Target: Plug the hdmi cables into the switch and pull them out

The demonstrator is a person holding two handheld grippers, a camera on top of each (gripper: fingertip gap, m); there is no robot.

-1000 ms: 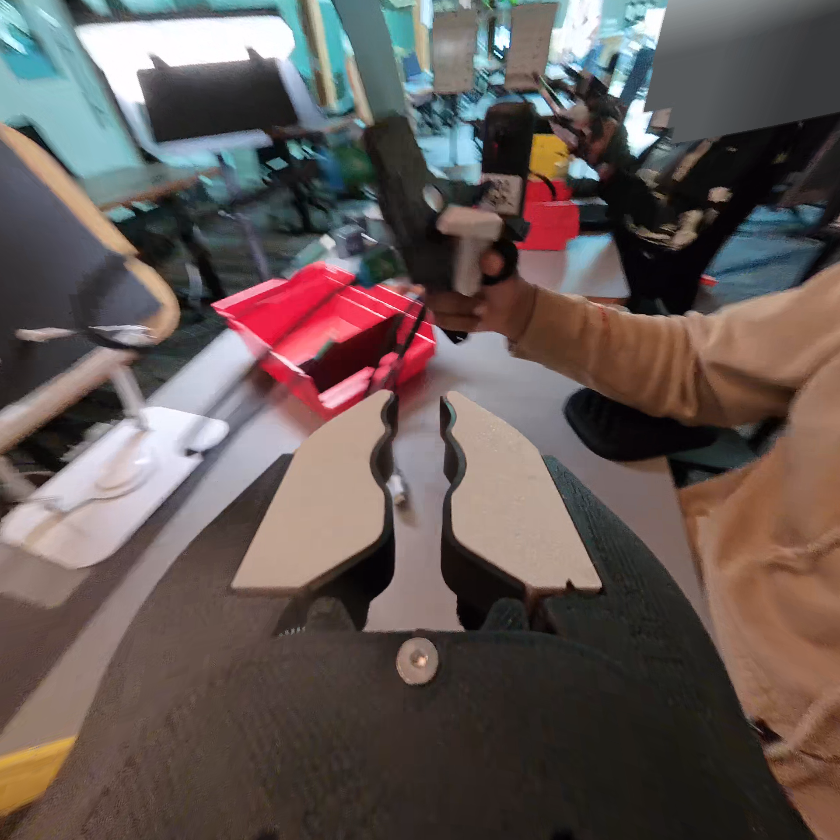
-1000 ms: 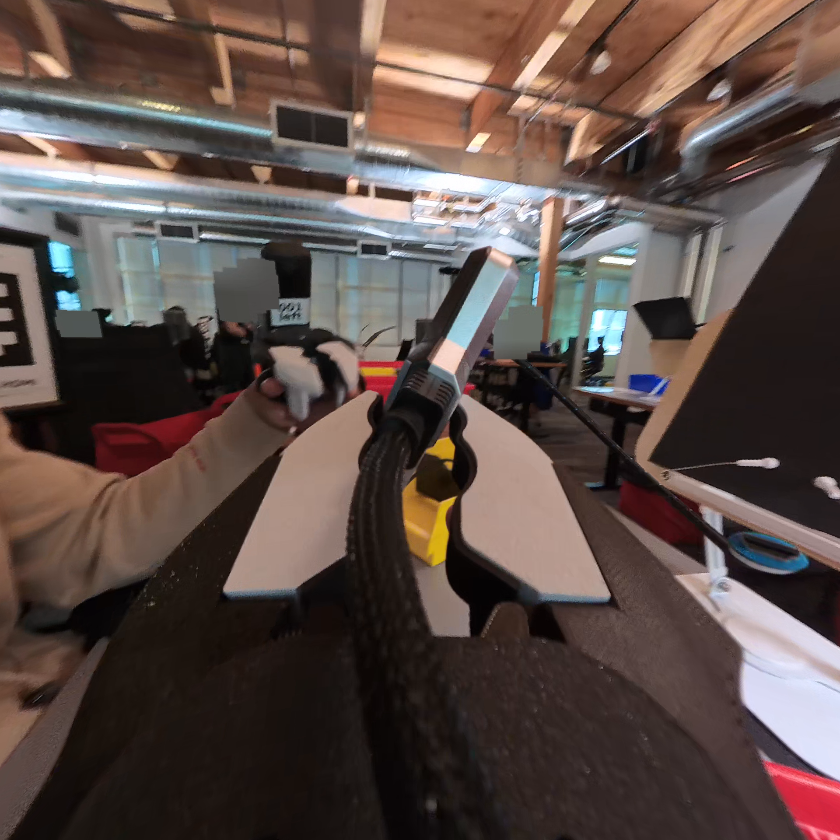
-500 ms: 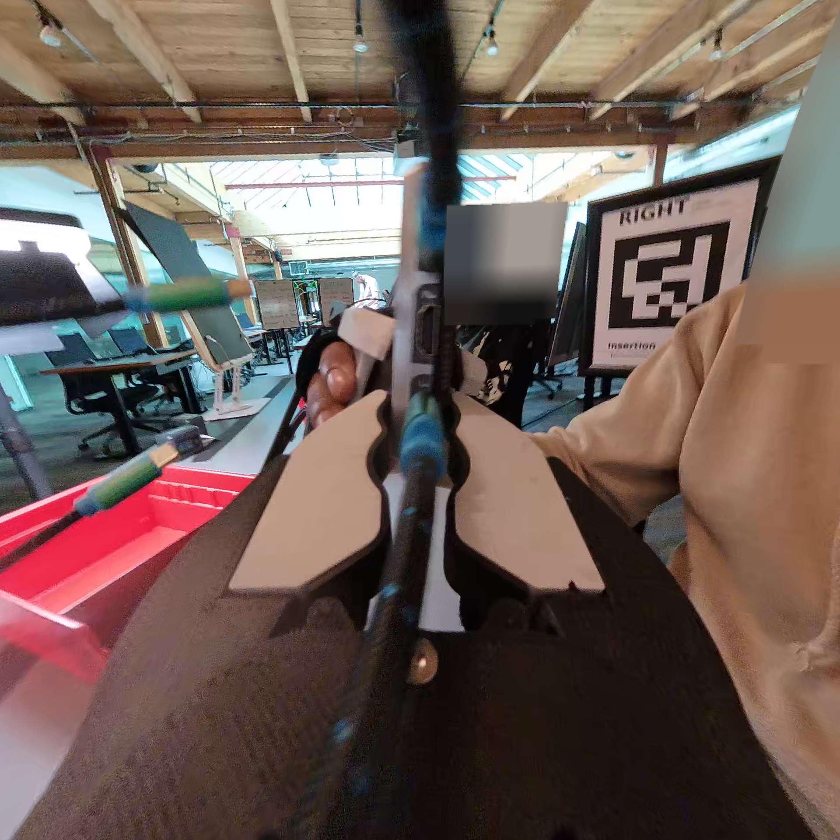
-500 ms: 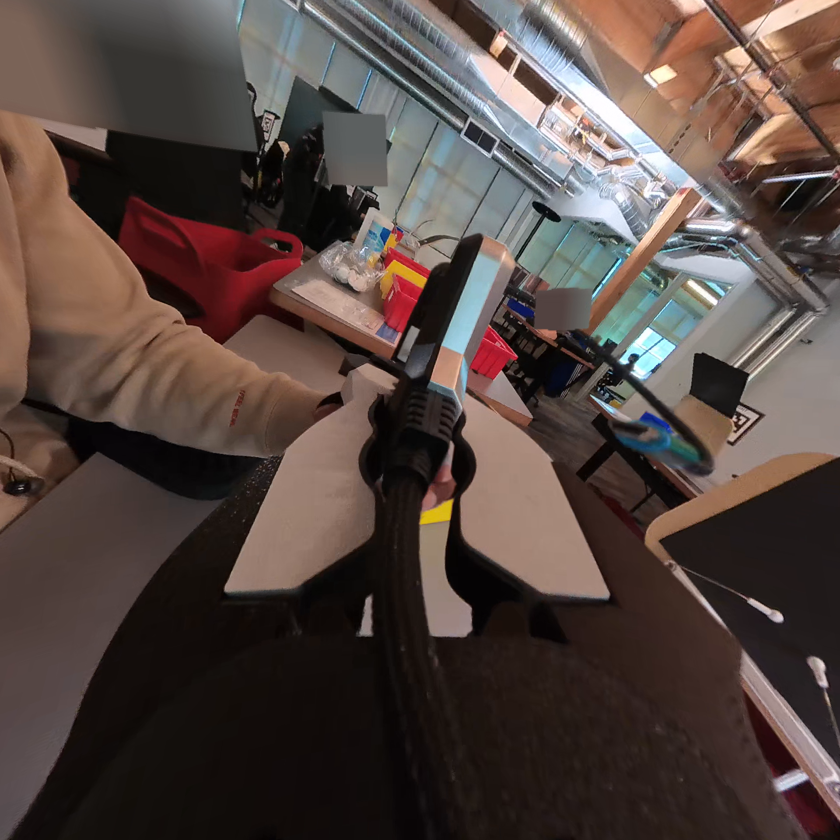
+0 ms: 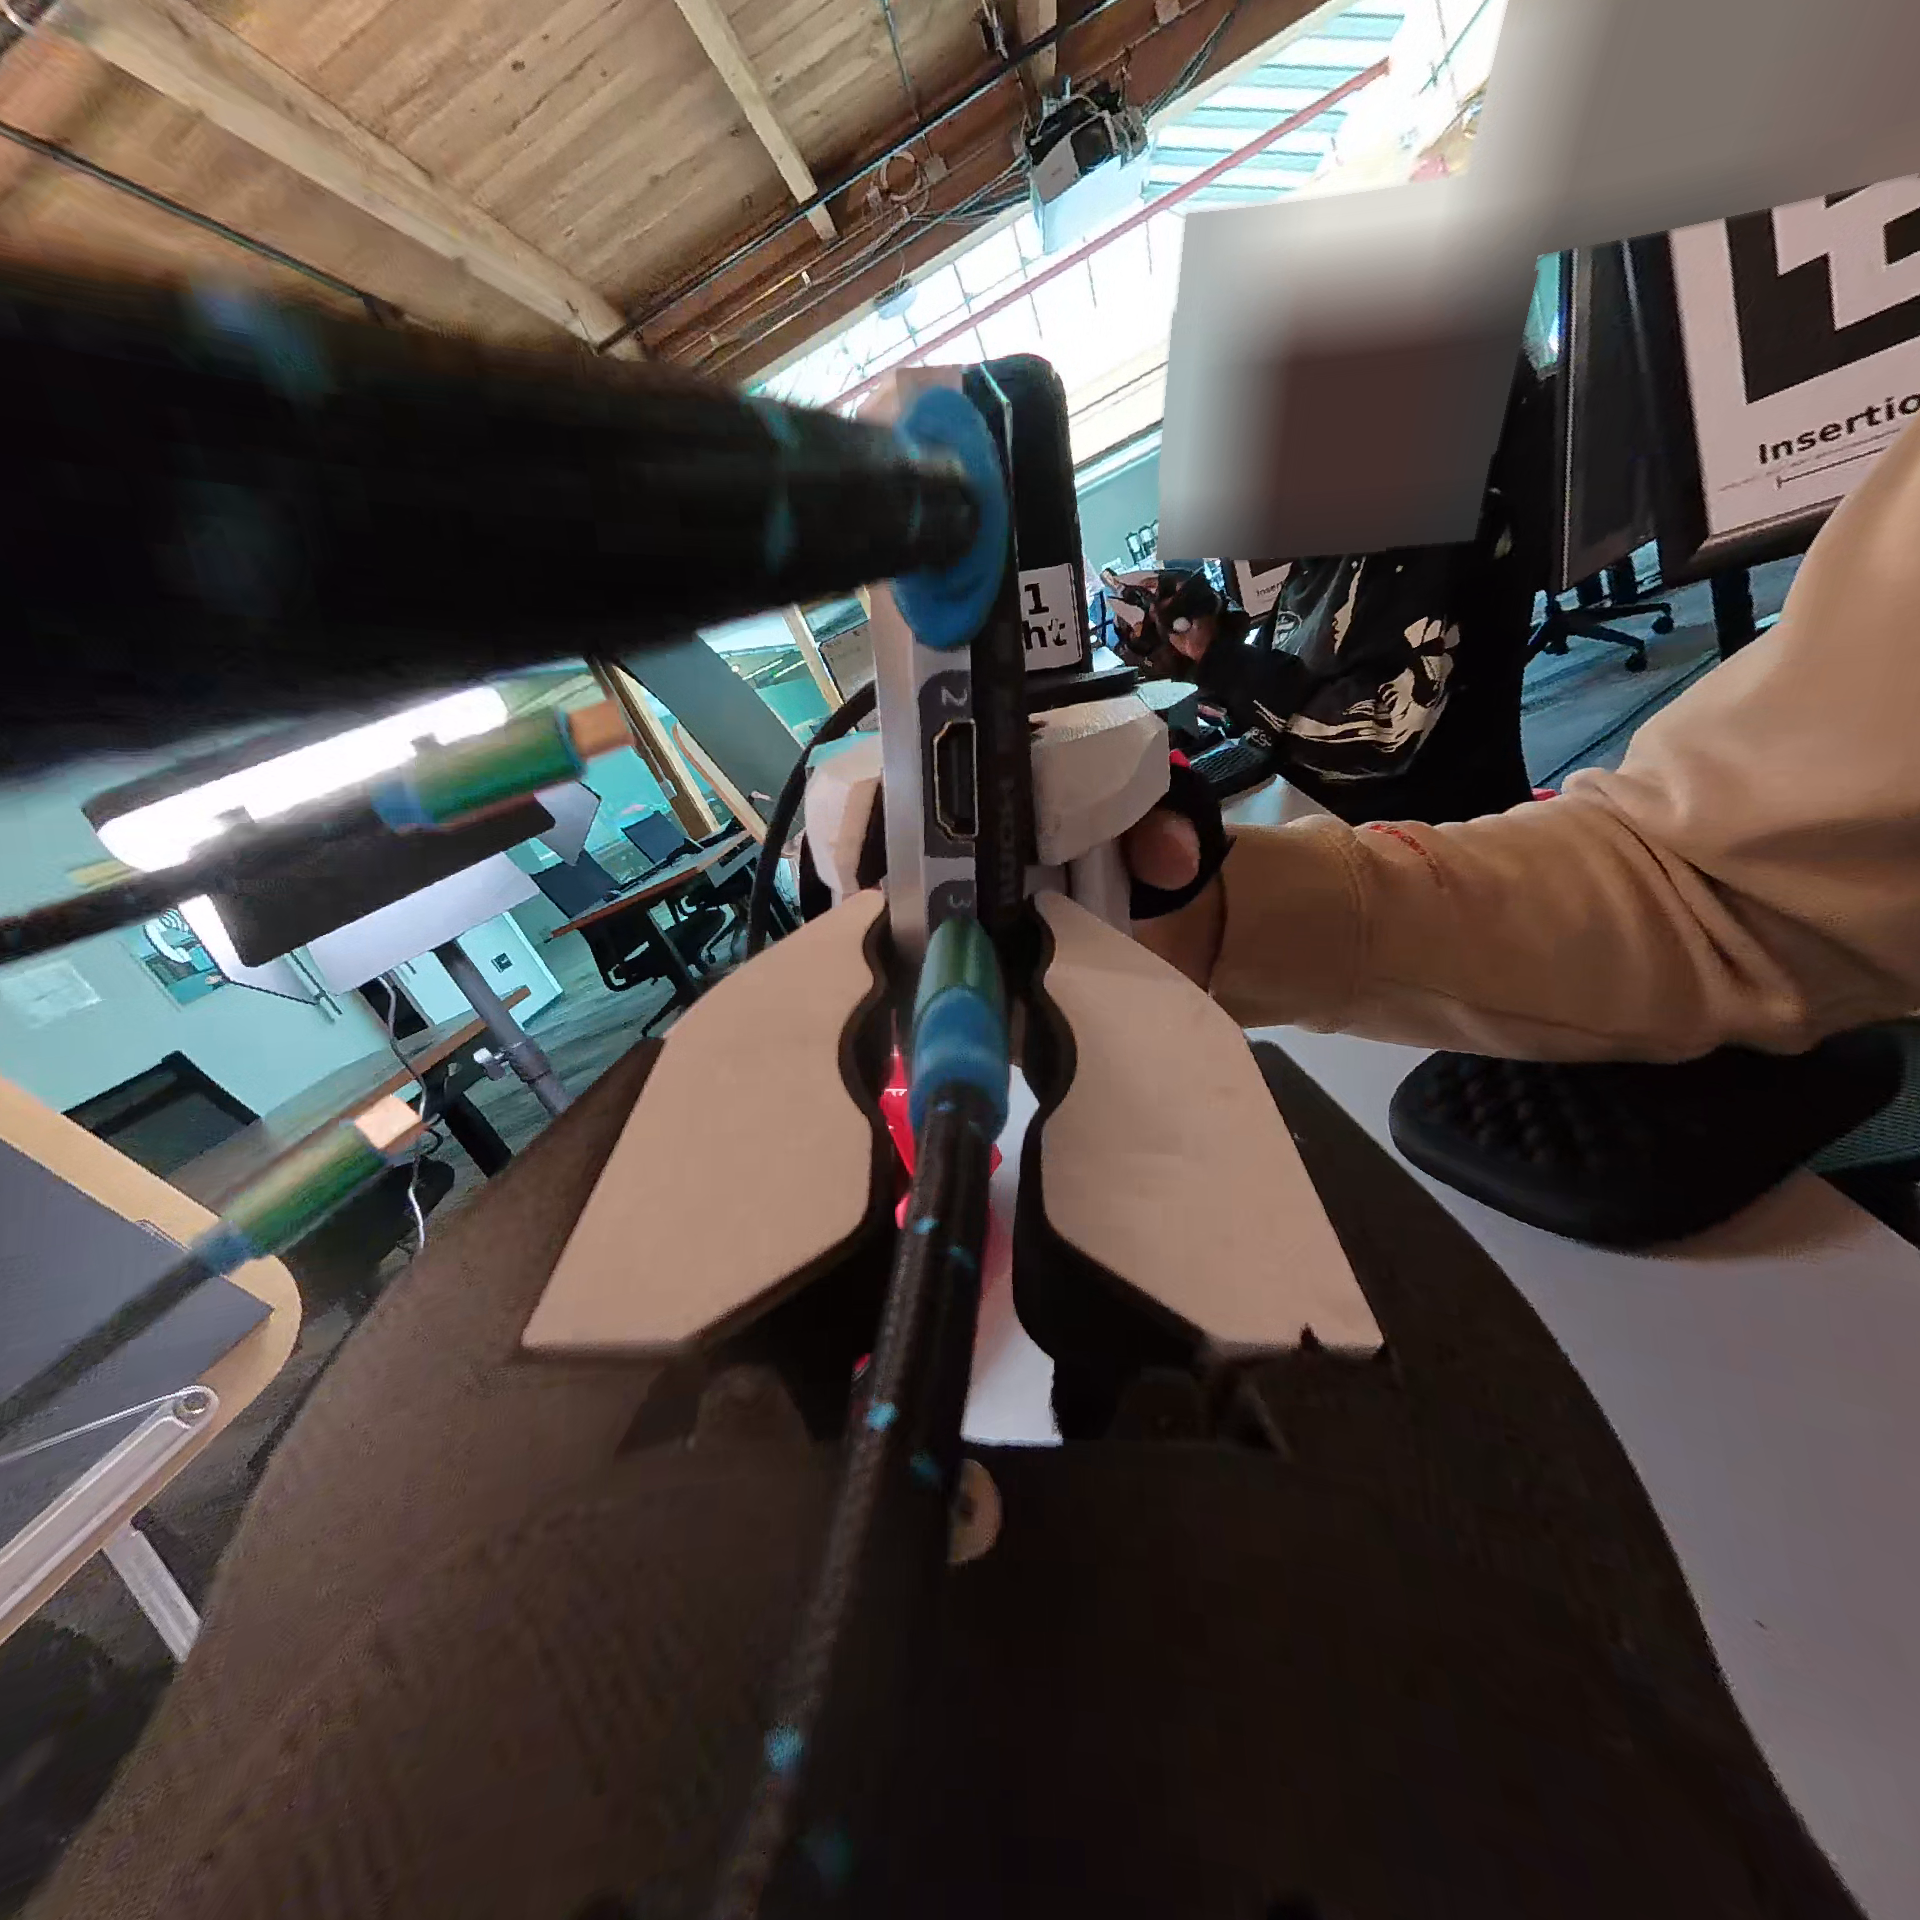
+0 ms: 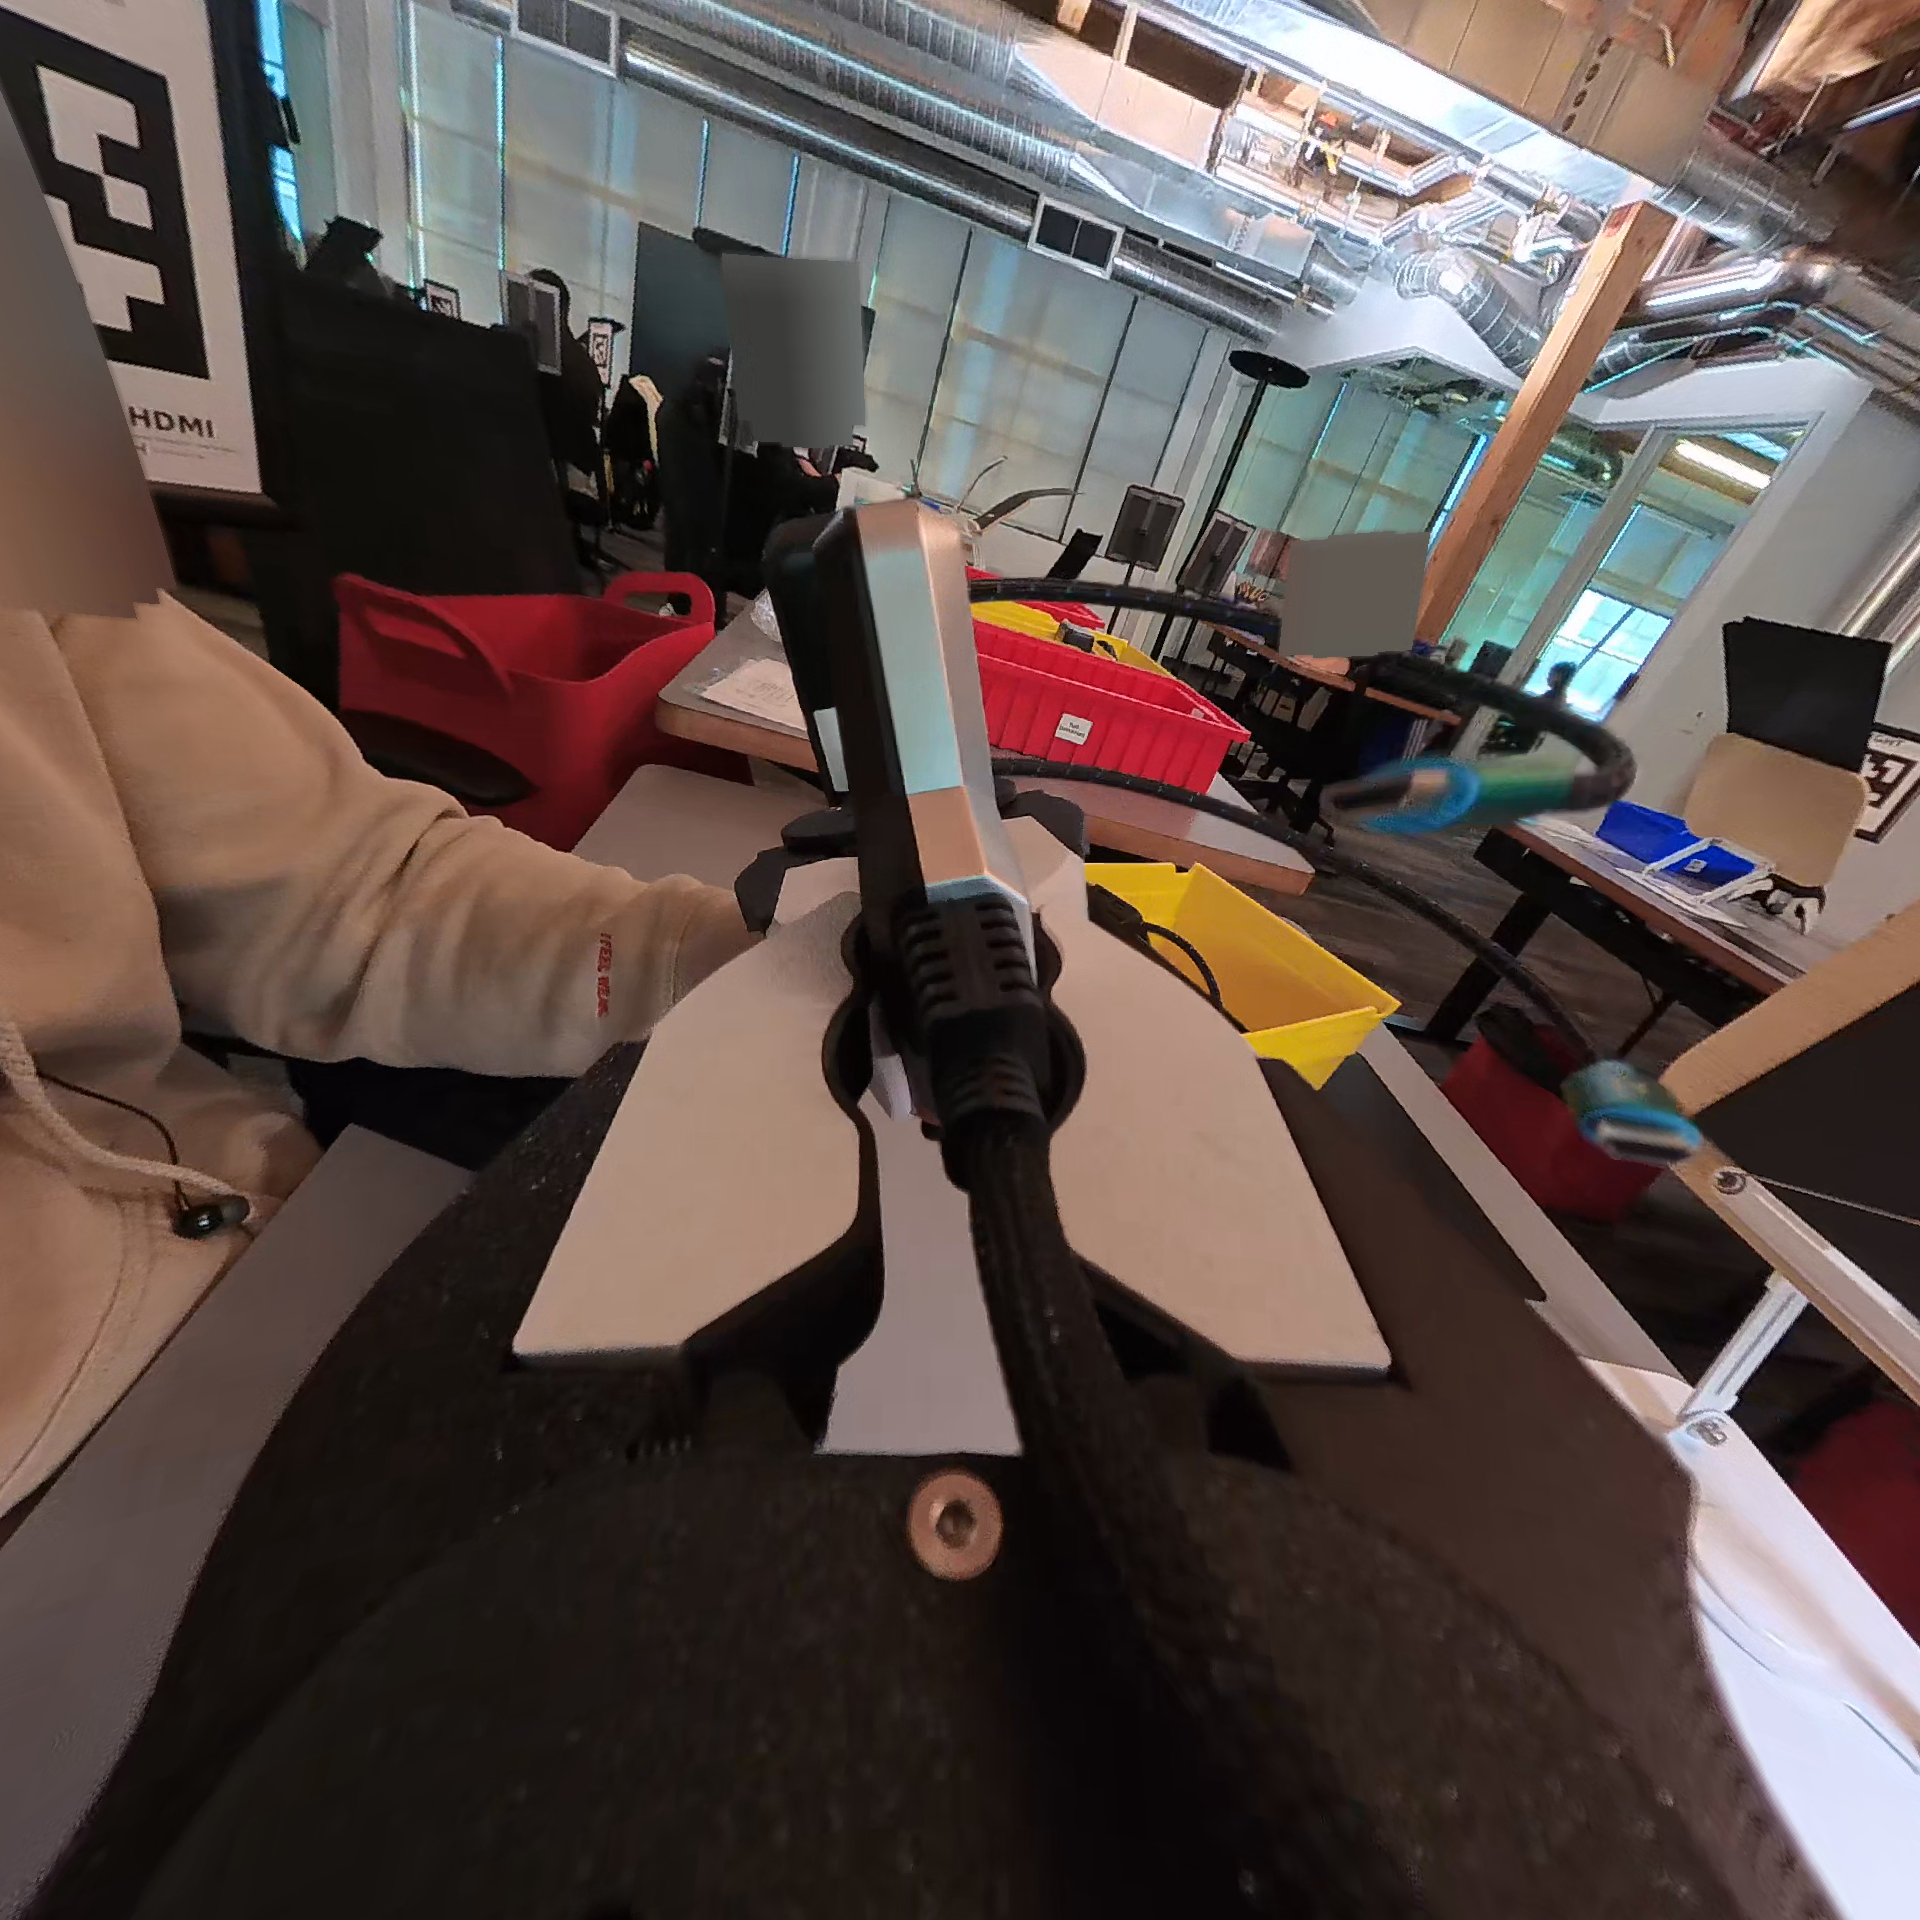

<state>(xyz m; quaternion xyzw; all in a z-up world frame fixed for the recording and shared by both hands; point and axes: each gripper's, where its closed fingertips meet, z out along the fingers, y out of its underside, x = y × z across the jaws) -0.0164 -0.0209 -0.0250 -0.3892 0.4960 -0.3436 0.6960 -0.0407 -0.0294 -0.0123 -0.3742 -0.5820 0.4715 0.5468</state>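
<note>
Pinching a green plug [image 5: 961, 961], the left hand-held gripper [image 5: 956, 997] meets the numbered switch [image 5: 940, 790].

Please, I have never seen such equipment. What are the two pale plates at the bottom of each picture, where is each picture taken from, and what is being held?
The plates are fingers of hand-held grippers; no robot is present. A camera on each looks forward along its fingers. In the left wrist view, the left gripper pinches a green and blue HDMI plug at the silver switch, whose middle port is empty. In the right wrist view, the right gripper clamps that switch at its black cable. Two loose plugs hang nearby. Behind are a yellow bin and a red tray.
</note>
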